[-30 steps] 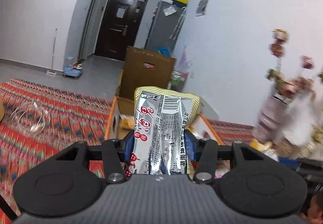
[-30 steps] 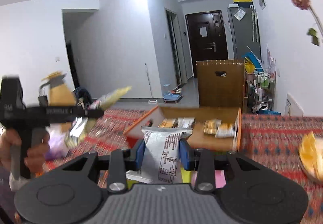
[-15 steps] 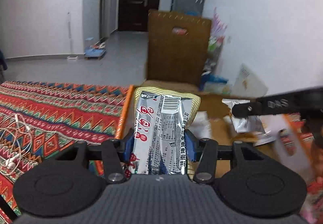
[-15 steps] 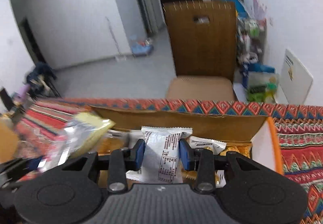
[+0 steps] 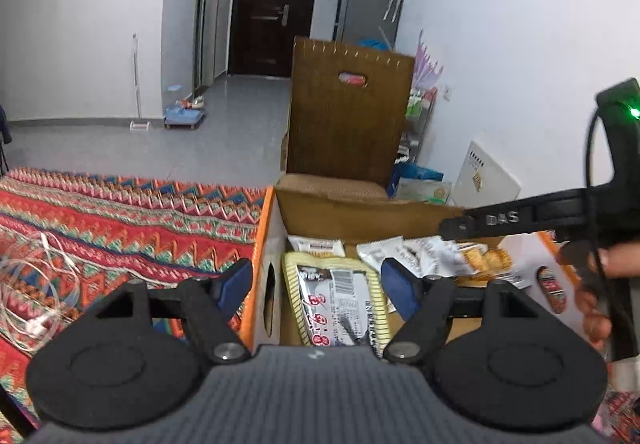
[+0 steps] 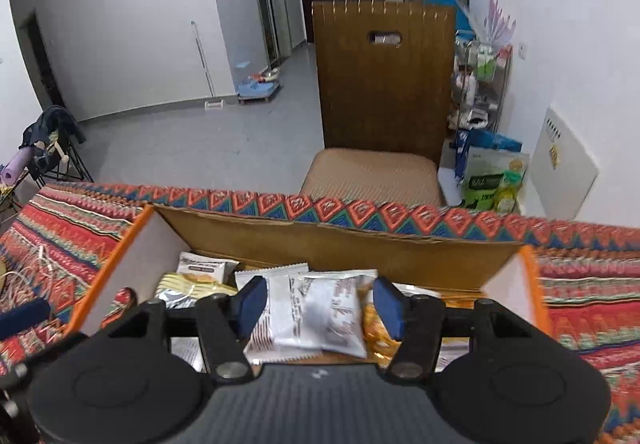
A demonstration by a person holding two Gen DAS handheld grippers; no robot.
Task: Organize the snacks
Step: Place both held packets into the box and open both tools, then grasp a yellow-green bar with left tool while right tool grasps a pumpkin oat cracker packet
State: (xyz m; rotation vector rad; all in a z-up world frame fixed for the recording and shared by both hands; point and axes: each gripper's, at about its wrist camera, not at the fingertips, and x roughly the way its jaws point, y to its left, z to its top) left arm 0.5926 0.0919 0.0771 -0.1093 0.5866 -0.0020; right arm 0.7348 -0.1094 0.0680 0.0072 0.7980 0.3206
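Snacks: two released packets point(image 5: 338, 302) point(image 6: 320, 318) lie in one box point(image 6: 132, 244); both grippers' point(image 5: 316, 284) point(image 6: 320, 302) fingers have just spread apart.

Left claw point(image 5: 316, 286): matte black body with a ribbed grey top plate bearing a small pale mark at its front edge. Two round black discs flank the plate, each with a shallow circular recess. Black linkage arms with triangular cut-outs run forward from silver pivot screws to fingers point(image 5: 236, 286) faced with dark blue pads.

Right claw point(image 6: 318, 304): same build, with a ribbed grey plate, twin discs, silver screws and blue-padded fingers point(image 6: 250, 302). Seen side-on from the left wrist camera, it shows a black bar lettered "DAS", a black upright housing with a lit green lamp, and a thin black cable running down beside the hand point(image 5: 600, 284).
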